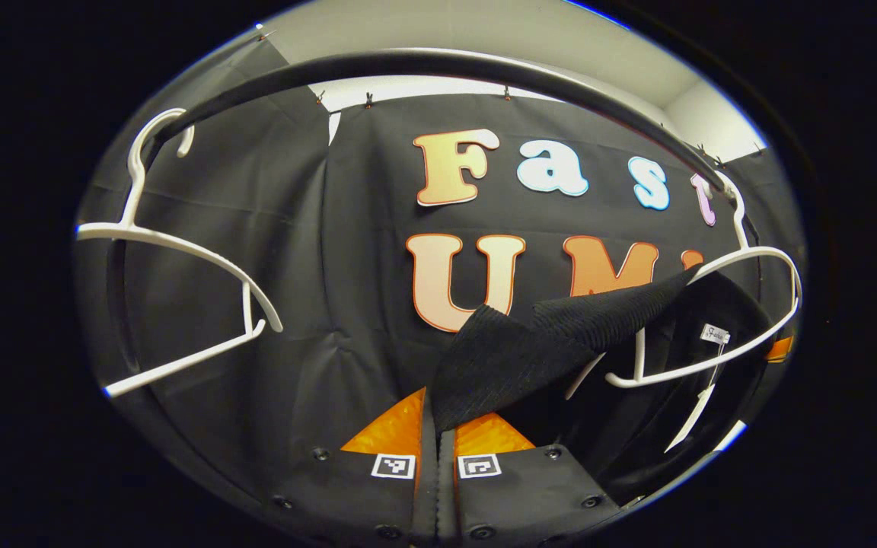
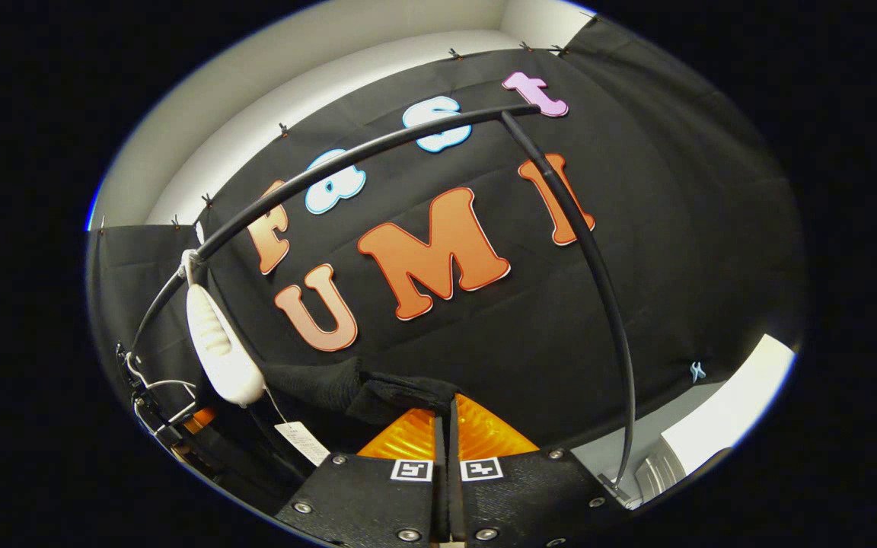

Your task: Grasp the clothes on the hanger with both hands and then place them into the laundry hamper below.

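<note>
The left gripper (image 1: pixel 436 426) has its jaws closed on a corner of the black garment (image 1: pixel 507 358), which stretches up to the white hanger (image 1: pixel 743 304) on the rail (image 1: pixel 408 65). The right gripper (image 2: pixel 446 415) pinches another dark fold. The garment's lower part is lost in shadow; its ribbed knit carries a white tag (image 1: pixel 715 333).

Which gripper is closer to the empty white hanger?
Left. The left gripper, clamping the black garment, has the empty white hanger hanging nearby. The right gripper pinches the garment beside its own hanger.
</note>
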Motion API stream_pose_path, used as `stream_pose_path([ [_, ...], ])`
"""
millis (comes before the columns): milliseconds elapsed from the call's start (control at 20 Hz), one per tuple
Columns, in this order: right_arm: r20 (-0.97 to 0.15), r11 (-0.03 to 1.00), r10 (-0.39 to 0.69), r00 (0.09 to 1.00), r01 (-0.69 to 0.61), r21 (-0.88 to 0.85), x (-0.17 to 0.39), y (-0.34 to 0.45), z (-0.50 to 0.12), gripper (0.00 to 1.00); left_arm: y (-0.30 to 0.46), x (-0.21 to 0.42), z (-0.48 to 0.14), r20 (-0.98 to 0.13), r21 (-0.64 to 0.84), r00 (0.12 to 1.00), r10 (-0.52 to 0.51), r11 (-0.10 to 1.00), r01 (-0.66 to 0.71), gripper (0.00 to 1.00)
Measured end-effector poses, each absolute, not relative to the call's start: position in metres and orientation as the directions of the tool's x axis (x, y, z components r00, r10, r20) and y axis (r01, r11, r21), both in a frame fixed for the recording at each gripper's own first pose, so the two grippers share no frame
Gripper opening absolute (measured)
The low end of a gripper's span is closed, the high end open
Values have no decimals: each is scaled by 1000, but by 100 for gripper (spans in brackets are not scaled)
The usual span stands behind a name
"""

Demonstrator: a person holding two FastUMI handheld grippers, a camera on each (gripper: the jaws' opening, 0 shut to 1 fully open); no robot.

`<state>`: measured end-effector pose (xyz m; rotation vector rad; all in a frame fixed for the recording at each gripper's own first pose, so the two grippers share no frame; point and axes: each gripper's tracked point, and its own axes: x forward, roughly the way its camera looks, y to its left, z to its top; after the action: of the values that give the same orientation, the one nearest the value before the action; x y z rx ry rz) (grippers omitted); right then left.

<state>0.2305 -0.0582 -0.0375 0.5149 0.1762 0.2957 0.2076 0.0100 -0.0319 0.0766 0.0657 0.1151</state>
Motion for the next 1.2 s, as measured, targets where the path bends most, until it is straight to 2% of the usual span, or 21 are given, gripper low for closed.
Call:
stream_pose_path([
  [50,-100,826,326,940,-232,514,230,-55,-44,0,11,206,-37,-67,84,990,120,990,-115,7],
  [150,-121,825,335,935,-229,517,230,-47,-58,0,10,204,-49,-85,106,989,123,988,-114,10],
  [200,-133,826,338,932,-226,516,227,-43,-68,0,9,204,-56,-98,112,988,120,988,-109,7],
  [500,-189,821,351,917,-205,532,217,-28,-106,0,2,208,-83,-152,96,984,98,992,-84,7],
  [600,-209,813,367,907,-203,545,213,-17,-120,0,5,209,-88,-167,62,981,102,994,-92,7],
  [850,-271,829,367,890,-181,529,210,10,-155,0,17,207,-100,-178,108,975,132,988,-114,7],
  [1200,-387,857,305,870,-74,509,208,-4,-216,0,44,191,-145,-263,114,948,179,982,-154,7],
])
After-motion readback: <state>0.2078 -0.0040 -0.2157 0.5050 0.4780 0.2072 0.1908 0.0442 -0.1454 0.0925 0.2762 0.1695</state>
